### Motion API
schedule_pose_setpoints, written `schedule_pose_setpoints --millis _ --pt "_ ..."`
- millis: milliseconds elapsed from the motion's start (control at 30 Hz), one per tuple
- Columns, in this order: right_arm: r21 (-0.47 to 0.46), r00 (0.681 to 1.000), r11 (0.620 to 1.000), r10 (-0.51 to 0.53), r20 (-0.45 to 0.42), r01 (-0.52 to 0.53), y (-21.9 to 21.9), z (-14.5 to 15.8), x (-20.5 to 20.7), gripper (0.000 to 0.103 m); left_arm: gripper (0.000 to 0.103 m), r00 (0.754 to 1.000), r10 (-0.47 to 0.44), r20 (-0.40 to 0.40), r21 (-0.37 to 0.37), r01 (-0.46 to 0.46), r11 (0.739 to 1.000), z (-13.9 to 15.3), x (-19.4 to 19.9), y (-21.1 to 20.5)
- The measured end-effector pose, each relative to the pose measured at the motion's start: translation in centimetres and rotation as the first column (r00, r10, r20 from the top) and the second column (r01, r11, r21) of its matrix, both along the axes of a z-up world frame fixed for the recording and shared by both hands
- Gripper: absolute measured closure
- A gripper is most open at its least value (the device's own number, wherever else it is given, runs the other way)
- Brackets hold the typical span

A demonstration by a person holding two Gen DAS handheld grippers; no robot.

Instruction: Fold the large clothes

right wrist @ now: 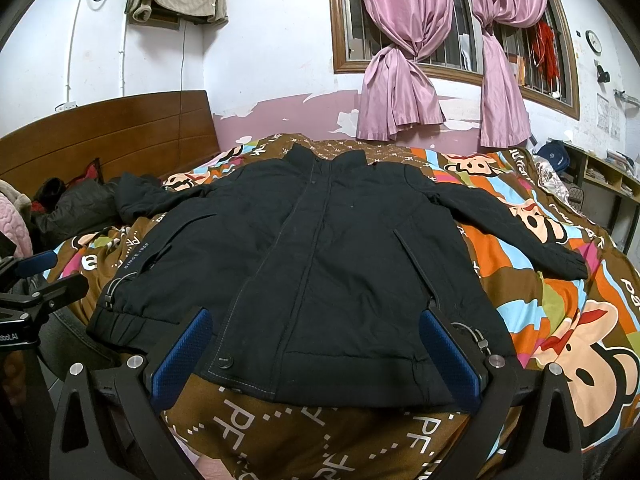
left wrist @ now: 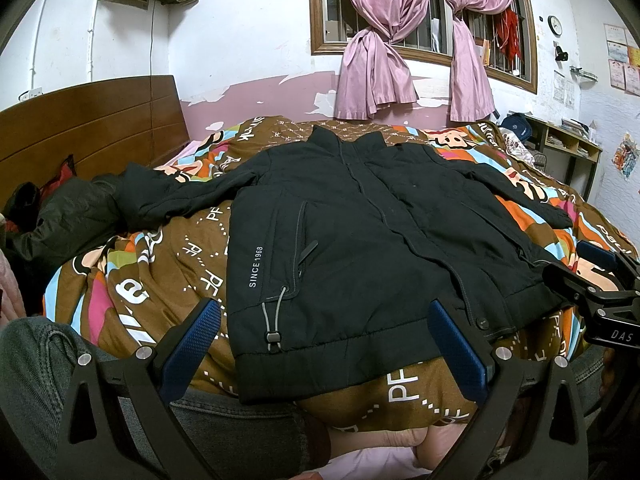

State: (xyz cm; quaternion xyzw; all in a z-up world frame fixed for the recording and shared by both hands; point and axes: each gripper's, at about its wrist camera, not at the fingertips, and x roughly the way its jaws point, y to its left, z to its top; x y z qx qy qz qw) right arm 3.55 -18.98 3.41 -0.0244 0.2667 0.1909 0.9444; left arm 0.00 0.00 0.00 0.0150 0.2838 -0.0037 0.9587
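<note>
**A:** Black padded jacket, zipped shut and front side up, lies spread flat on the bed. Its collar points to the far wall, its hem sits at the near edge just in front of you, and both sleeves reach out to the left and right.

**B:** So how much of the folding have I done?

**A:** As far as the views show, none. No sleeve is turned in and the body carries no crease or fold. Judging by that, you have only the laying out behind you. Both sleeves and the body fold are all left to do.

**B:** And my tools?

**A:** Your left tool has its blue pads wide apart, framing the left part of the hem, and it holds nothing. Your right tool is spread just as wide over the right part of the hem, near the snap button, and is empty too. Whether either pad touches the cloth, I cannot tell.

**B:** Anything in my way?

**A:** A dark garment is heaped by the headboard, right at the end of the left sleeve. Mind you don't catch it with the cuff.
</note>
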Motion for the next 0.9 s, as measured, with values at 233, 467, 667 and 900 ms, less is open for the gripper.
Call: schedule_pose_setpoints --millis 233,467,667,900 --pt "0.000 1.000 1.000 0.000 0.000 0.000 0.03 -0.34 0.01 0.000 0.002 1.000 0.000 -0.001 0.001 0.000 1.000 -0.02 0.01 -0.01" --pt "0.000 1.000 1.000 0.000 -0.002 0.000 0.21 -0.20 0.01 0.000 0.002 1.000 0.000 -0.001 0.001 0.000 1.000 0.00 0.00 0.00" --pt "0.000 1.000 1.000 0.000 -0.004 0.000 0.39 -0.10 0.00 0.000 0.002 1.000 0.000 0.000 0.001 0.000 1.000 0.00 -0.01 -0.01" --pt "0.001 1.000 1.000 0.000 -0.004 0.000 0.45 -0.18 0.01 0.000 0.002 1.000 0.000 -0.001 0.001 0.000 1.000 0.00 0.01 0.00"
